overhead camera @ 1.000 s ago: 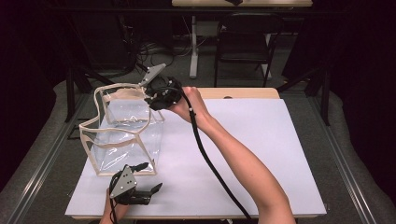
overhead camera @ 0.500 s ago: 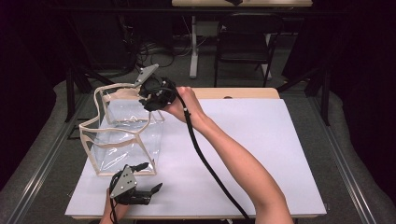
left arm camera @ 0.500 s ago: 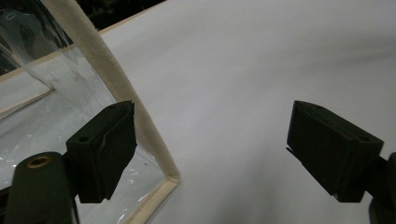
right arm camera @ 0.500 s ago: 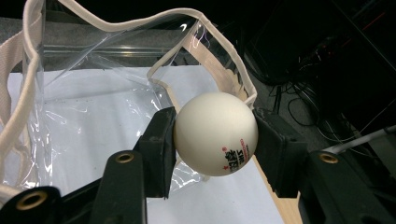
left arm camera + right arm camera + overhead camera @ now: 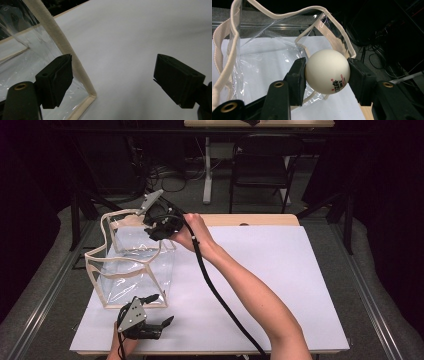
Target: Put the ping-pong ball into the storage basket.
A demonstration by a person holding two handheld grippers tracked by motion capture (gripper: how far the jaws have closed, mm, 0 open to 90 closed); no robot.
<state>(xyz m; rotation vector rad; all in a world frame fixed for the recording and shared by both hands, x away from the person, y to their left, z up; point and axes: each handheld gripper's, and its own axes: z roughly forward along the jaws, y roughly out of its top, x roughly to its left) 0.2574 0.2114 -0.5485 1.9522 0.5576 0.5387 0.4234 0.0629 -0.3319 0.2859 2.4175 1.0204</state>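
— How many balls do you hold?

— One ping-pong ball (image 5: 327,74), squeezed in my right gripper (image 5: 327,75) over the one clear bag (image 5: 131,265), near the table's (image 5: 280,285) far left corner.

— Your left gripper (image 5: 113,80)?

— Jaws apart, empty, at the near edge.

- A white sheet (image 5: 280,285) covers the top of the table (image 5: 260,219).
- A dark folding chair (image 5: 260,170) stands behind the table.
- Black cables (image 5: 165,175) lie on the grey floor (image 5: 380,285) at the back.
- Another table (image 5: 260,123) stands far back.
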